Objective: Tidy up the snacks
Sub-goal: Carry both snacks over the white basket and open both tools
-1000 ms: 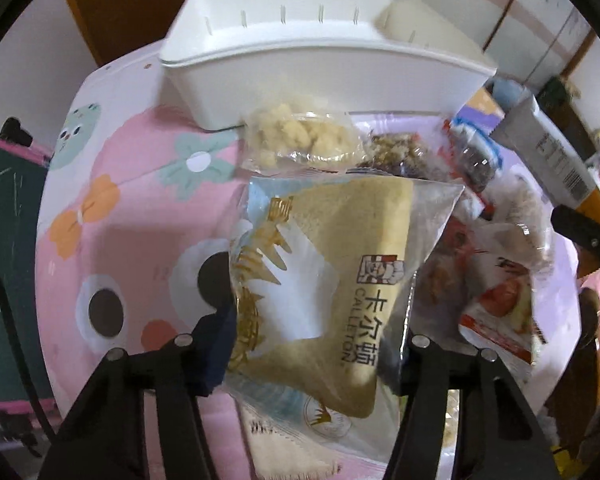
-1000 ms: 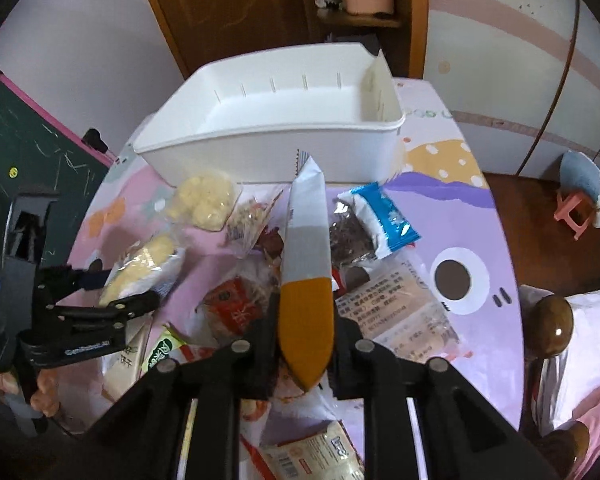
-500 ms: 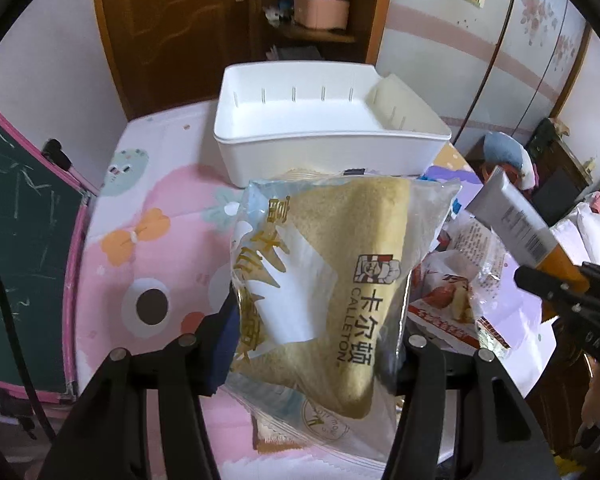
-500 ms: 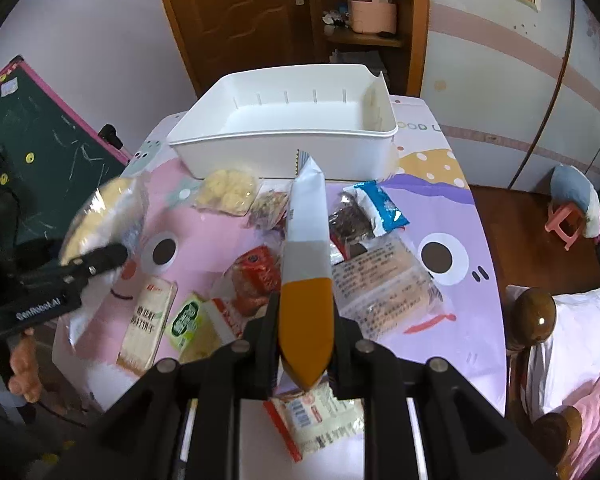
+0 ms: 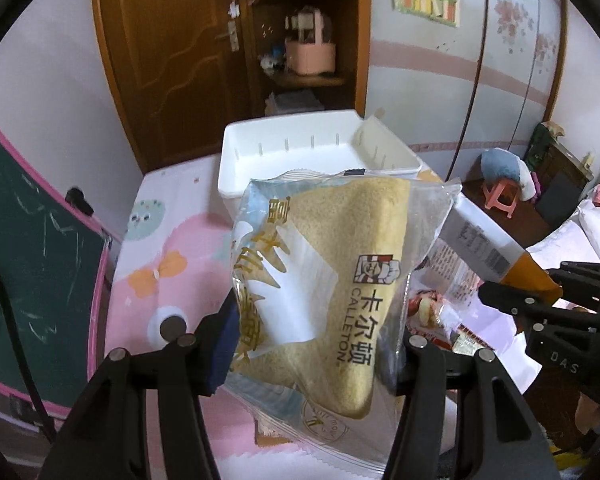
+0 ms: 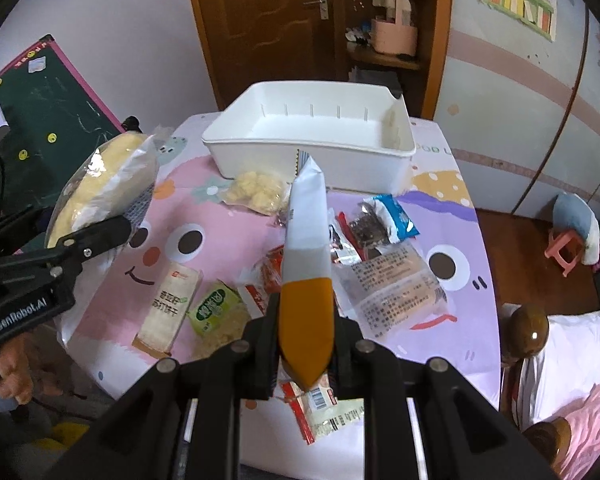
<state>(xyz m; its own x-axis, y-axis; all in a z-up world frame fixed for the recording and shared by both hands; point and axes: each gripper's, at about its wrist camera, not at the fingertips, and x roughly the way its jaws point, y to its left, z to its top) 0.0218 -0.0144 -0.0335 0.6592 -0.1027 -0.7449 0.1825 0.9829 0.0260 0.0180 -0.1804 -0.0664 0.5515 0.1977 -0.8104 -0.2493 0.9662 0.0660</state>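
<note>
My left gripper (image 5: 316, 344) is shut on a clear bag of yellow cake (image 5: 332, 280), held up in the air over the table's left side; the cake bag (image 6: 100, 184) also shows at the left of the right wrist view. My right gripper (image 6: 306, 320) is shut on a flat white, grey and orange packet (image 6: 306, 248) that stands on edge between its fingers; that packet (image 5: 488, 248) appears at the right of the left wrist view. The white bin (image 6: 312, 136) stands with nothing in it at the table's far side, beyond both grippers.
Several loose snack packets lie on the pink and purple cartoon tablecloth (image 6: 452, 208): a yellow puff bag (image 6: 256, 192), a blue packet (image 6: 384, 220), a clear wafer pack (image 6: 396, 288), a green packet (image 6: 216, 308), a tan bar (image 6: 168, 308). A chalkboard (image 6: 52, 120) leans at left.
Both grippers rose with their loads. The cake bag came up off the table, and the view tilted up to take in the bin, the door and the shelves.
</note>
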